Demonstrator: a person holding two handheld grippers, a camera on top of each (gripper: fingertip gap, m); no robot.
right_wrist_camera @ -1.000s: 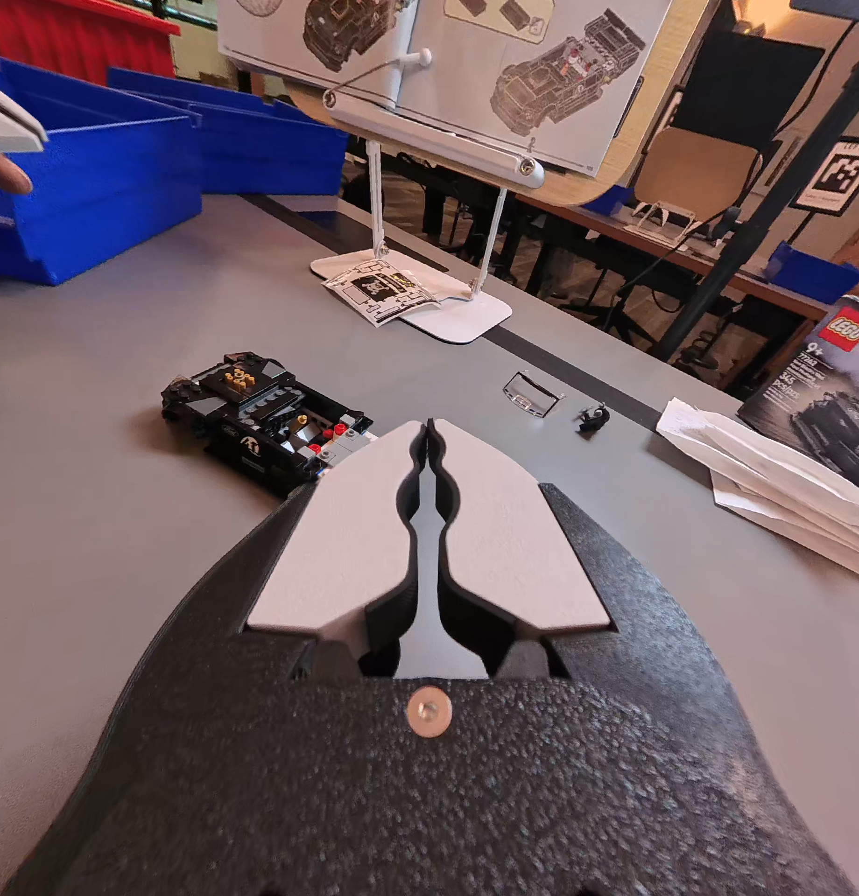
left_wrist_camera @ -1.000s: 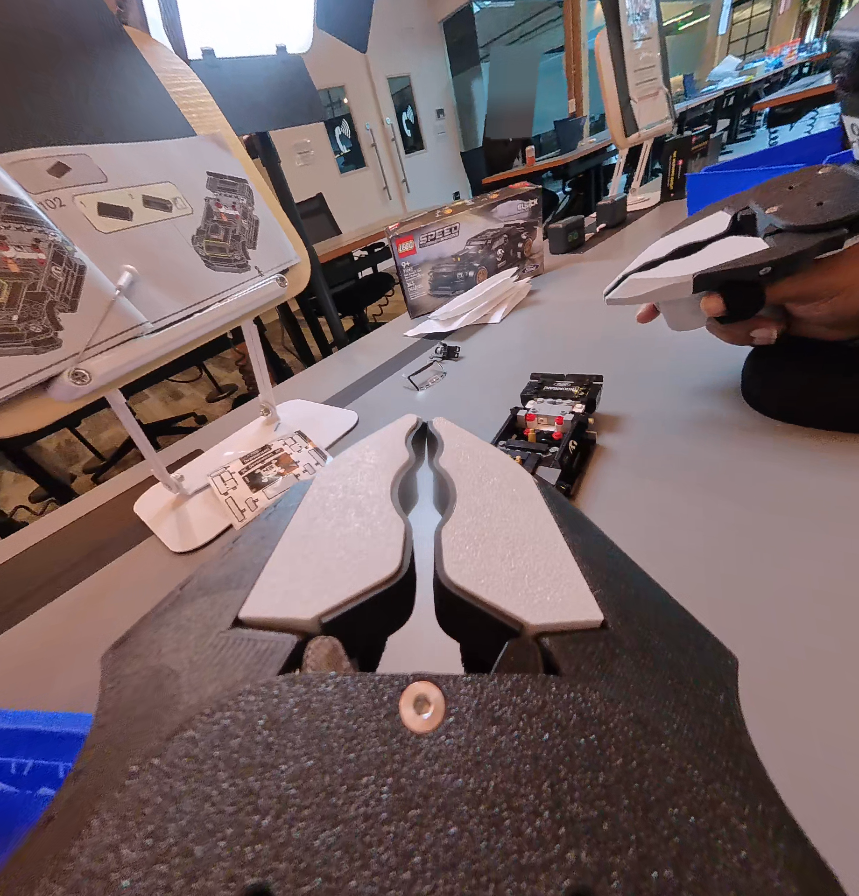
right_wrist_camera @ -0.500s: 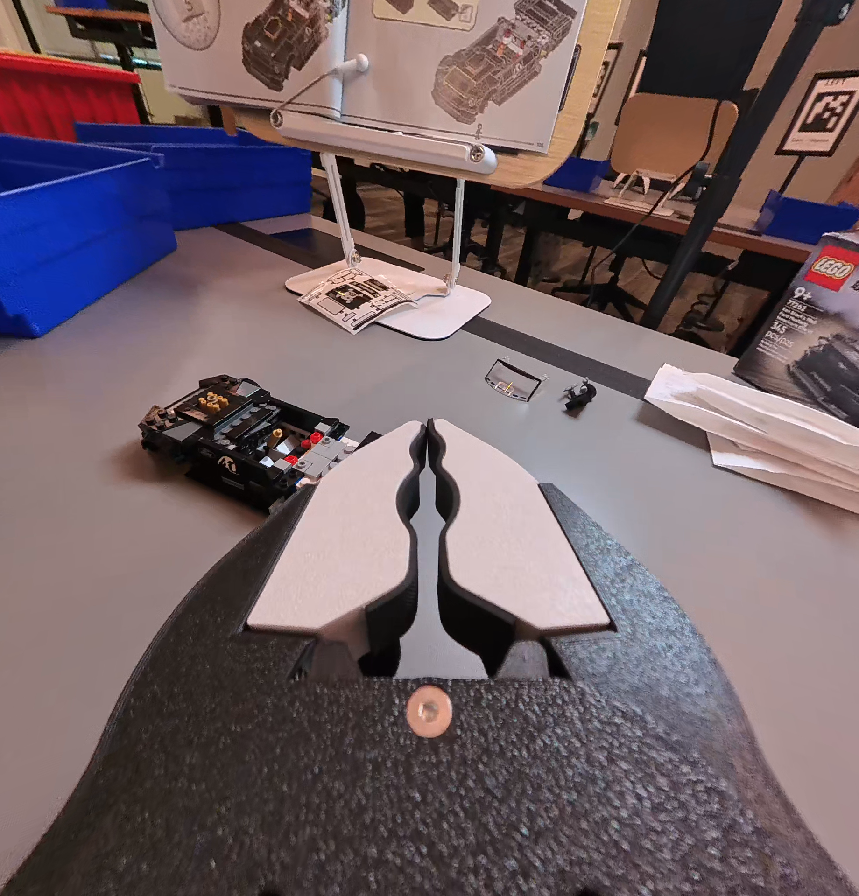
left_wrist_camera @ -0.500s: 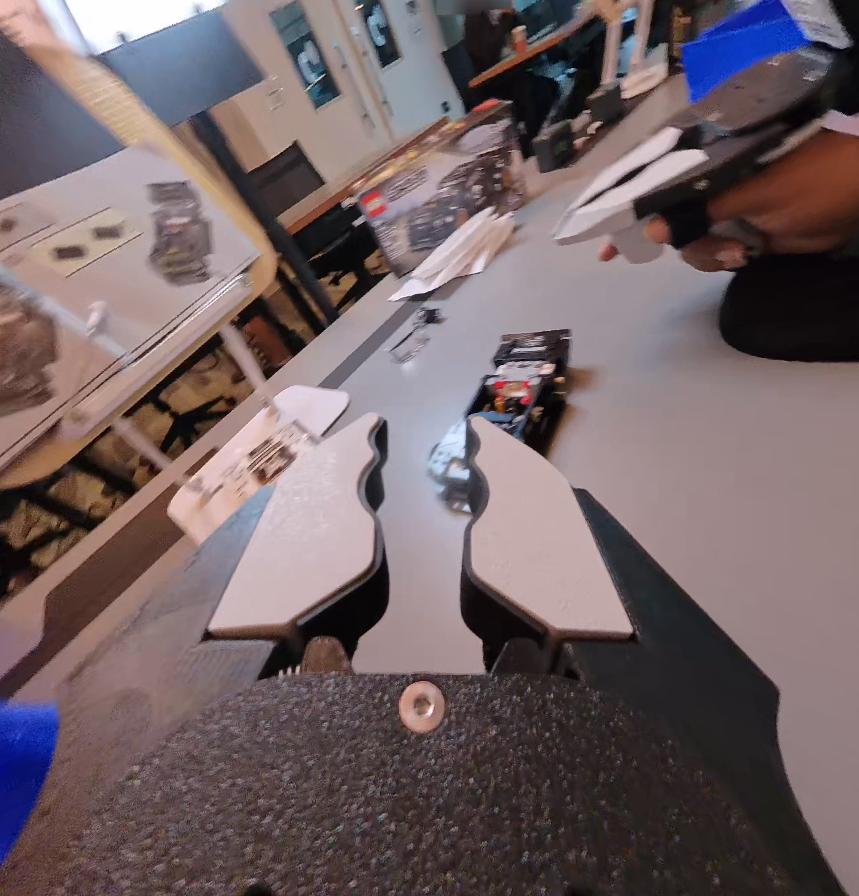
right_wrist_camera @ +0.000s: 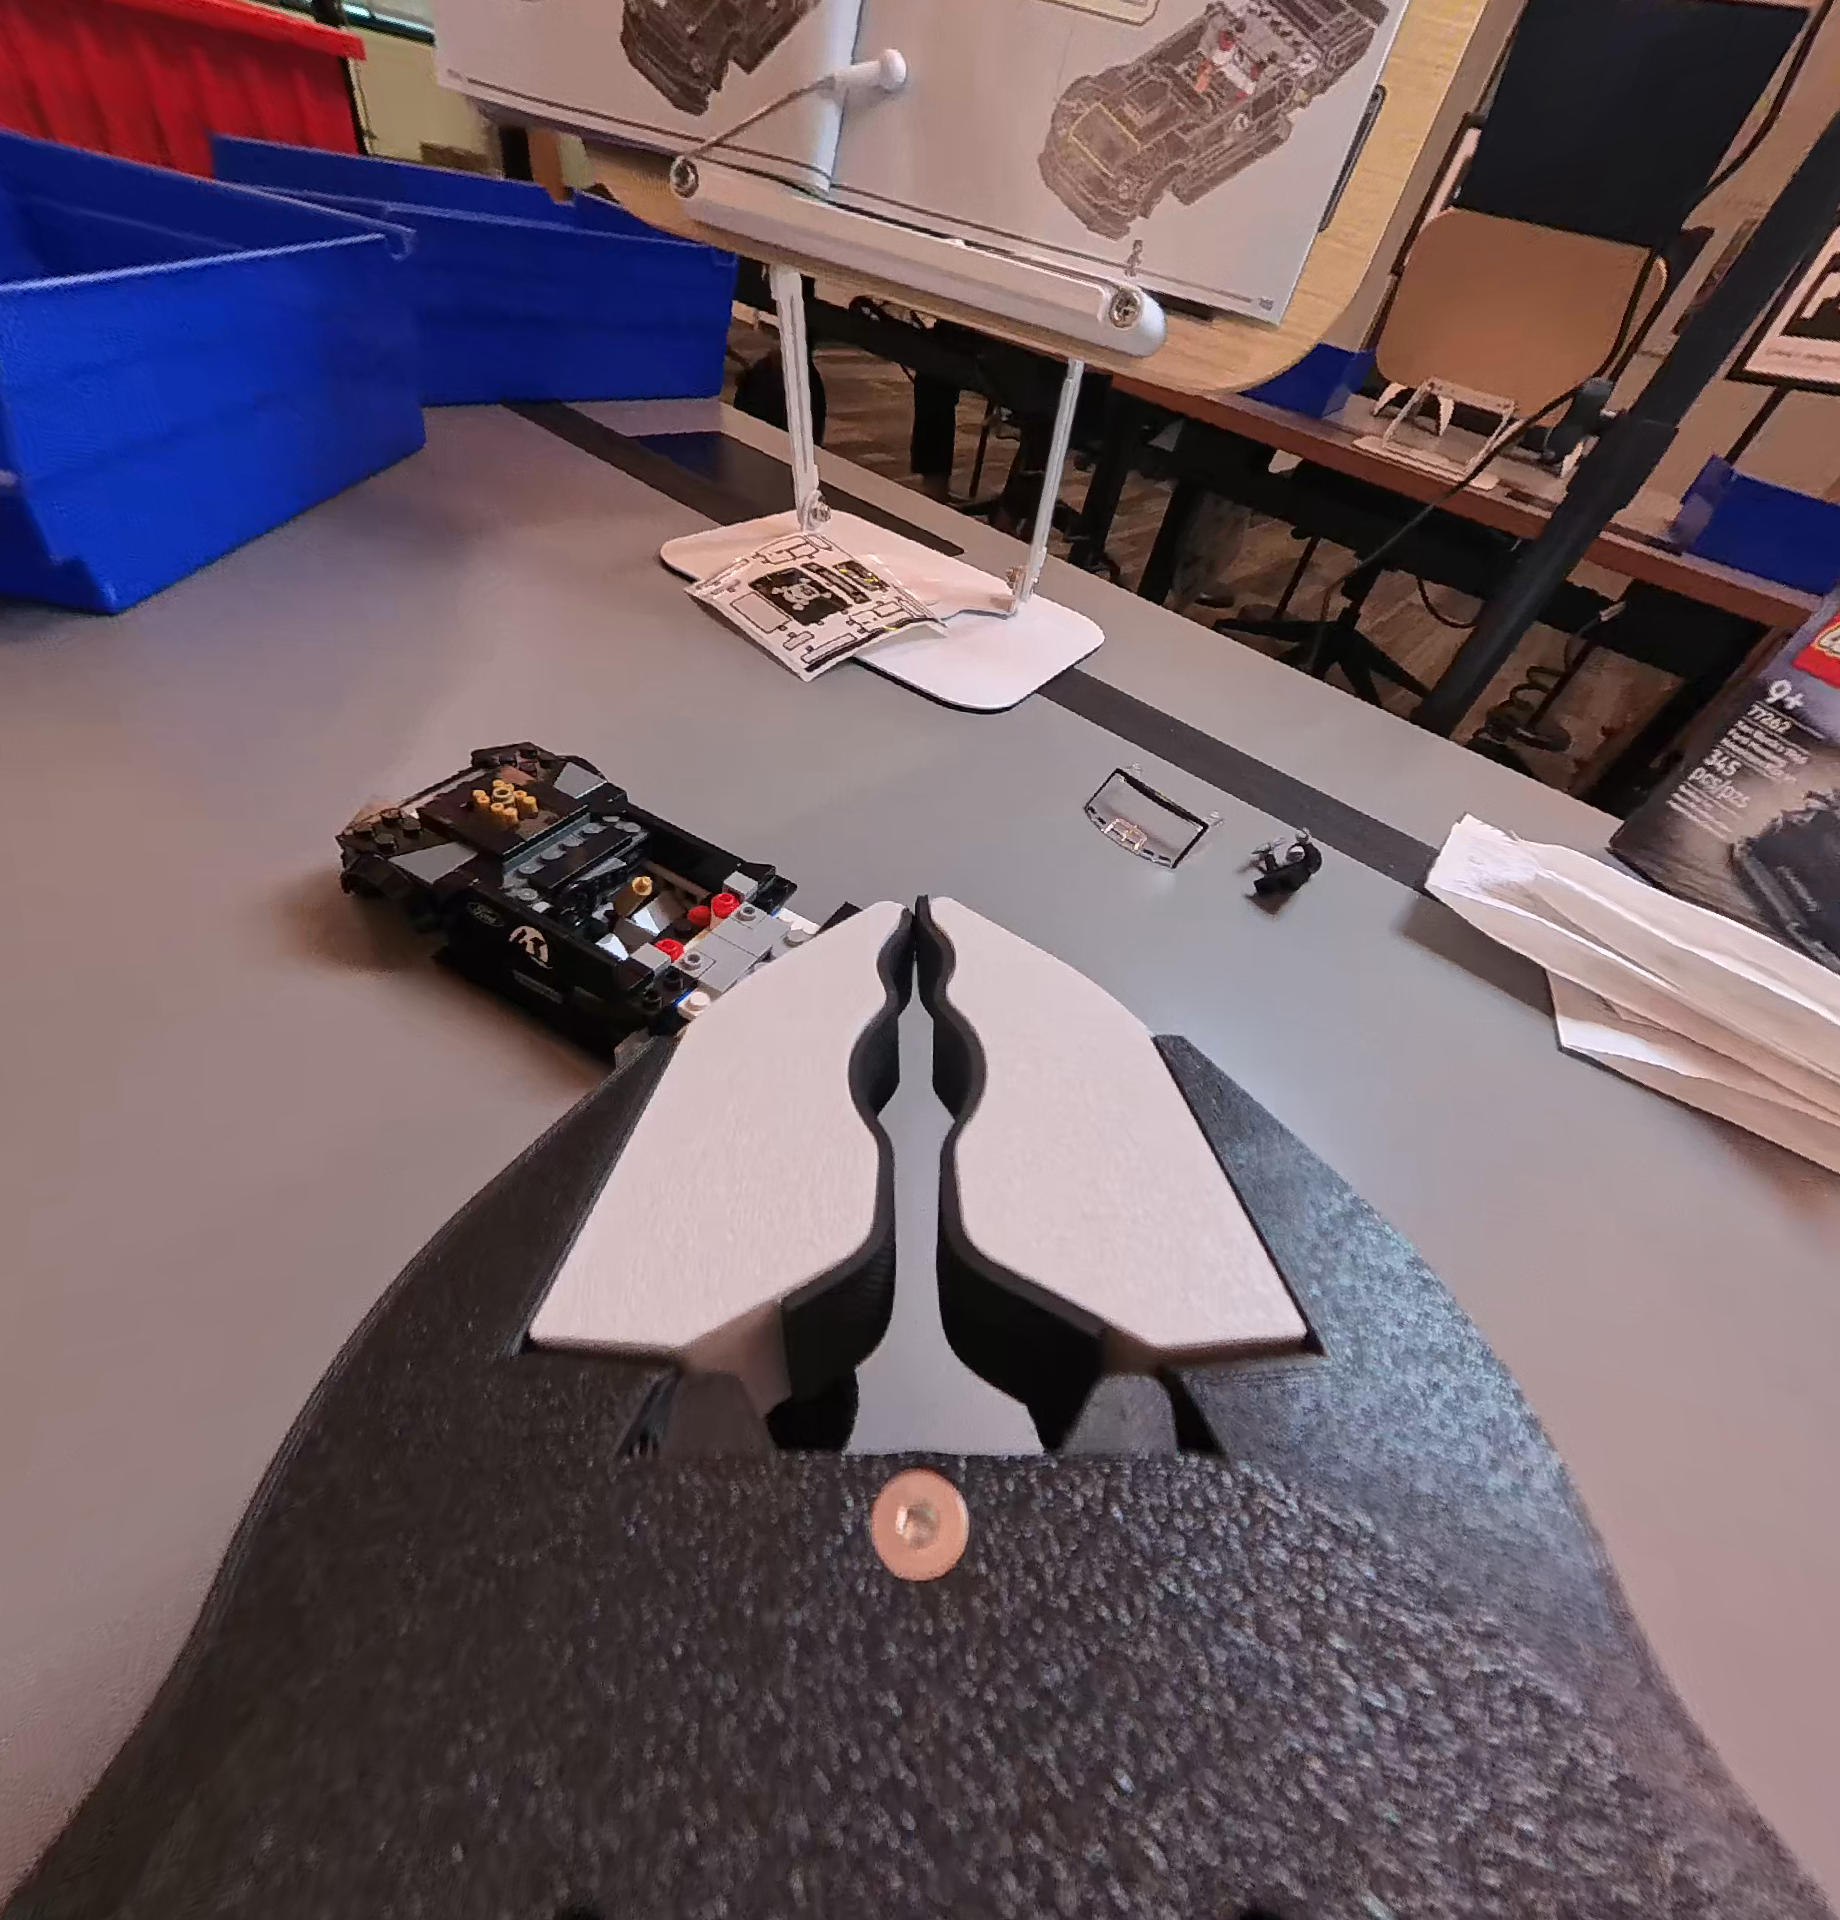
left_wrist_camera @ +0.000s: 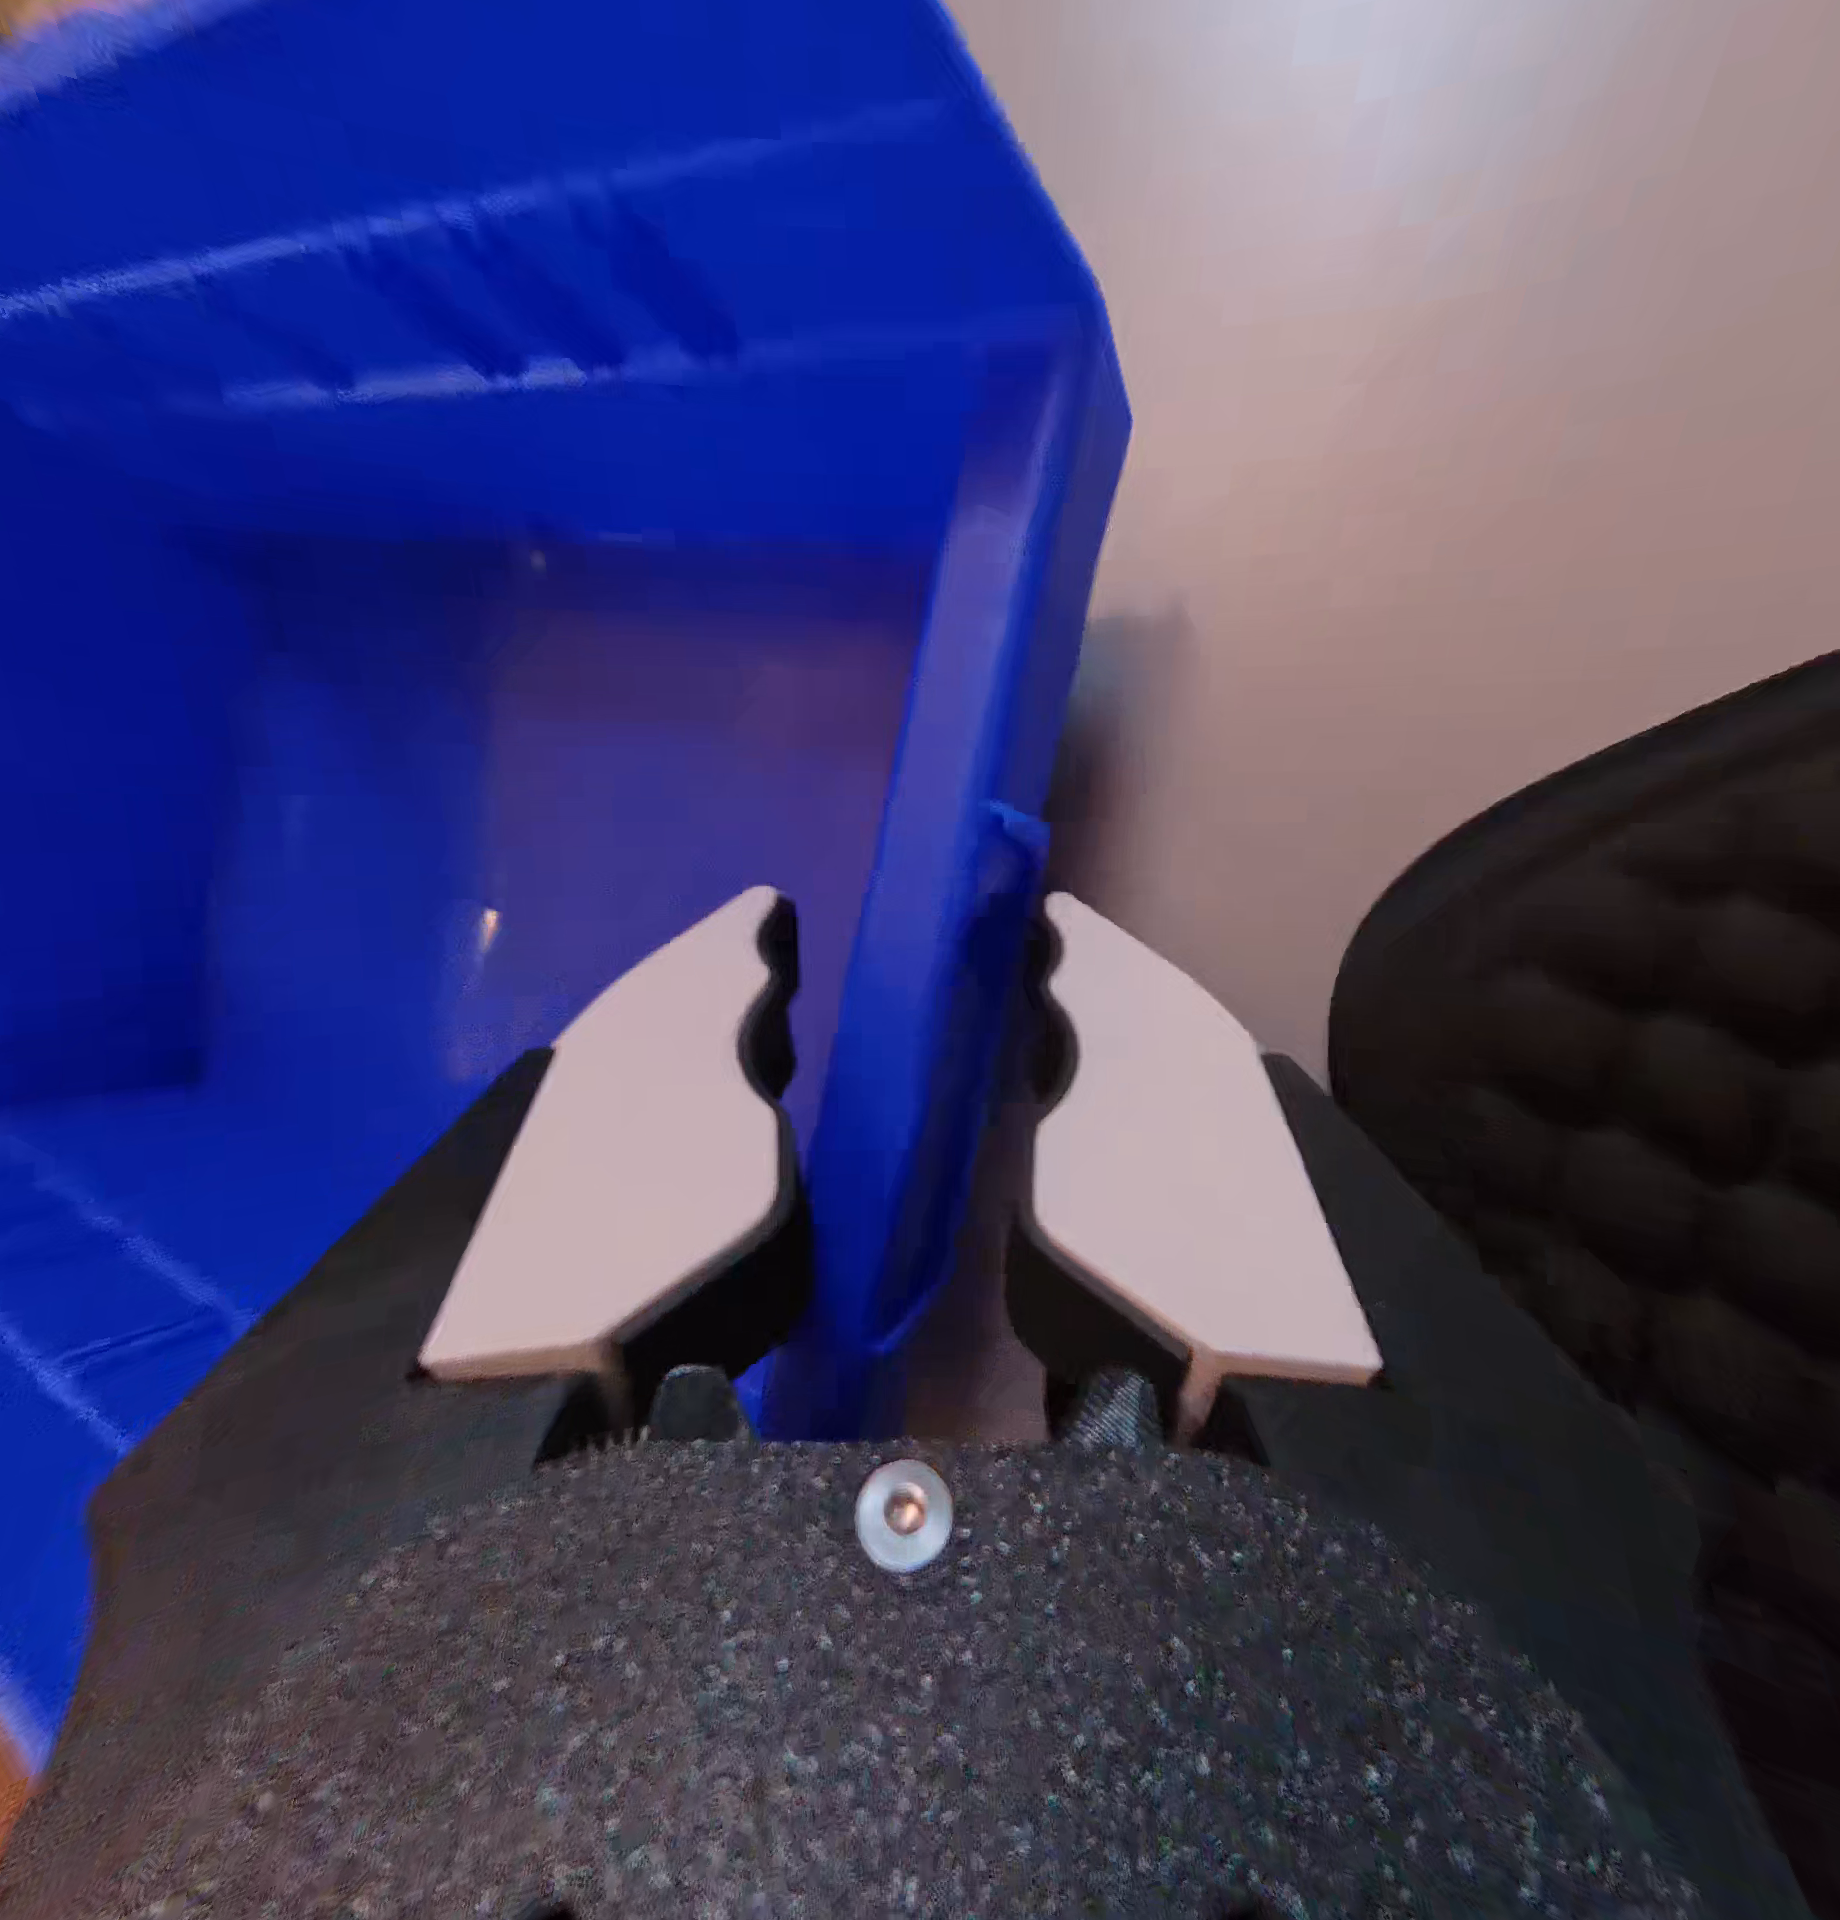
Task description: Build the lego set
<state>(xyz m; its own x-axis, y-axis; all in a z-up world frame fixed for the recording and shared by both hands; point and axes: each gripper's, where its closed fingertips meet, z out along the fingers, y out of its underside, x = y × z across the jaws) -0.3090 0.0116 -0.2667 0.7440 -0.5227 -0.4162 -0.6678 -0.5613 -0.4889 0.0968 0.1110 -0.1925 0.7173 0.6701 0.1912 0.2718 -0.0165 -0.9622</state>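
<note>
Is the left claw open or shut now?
Open. The left claw has its two fingers spread apart, with the side wall of the blue bin between them; contact cannot be told.

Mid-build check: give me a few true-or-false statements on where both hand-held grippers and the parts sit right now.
1. The left hand-held gripper is open, its fingers on either side of a blue bin wall. True.
2. The right hand-held gripper is clamped on the clear windshield piece. False: it is shut on nothing, and the windshield lies on the grey table beyond it.
3. The partly built black car rests on the table. True.
4. The small black piece sits on top of the car. False: it lies on the table beside the windshield.
5. The instruction booklet lies flat on the table. False: a white stand holds it up.
</note>
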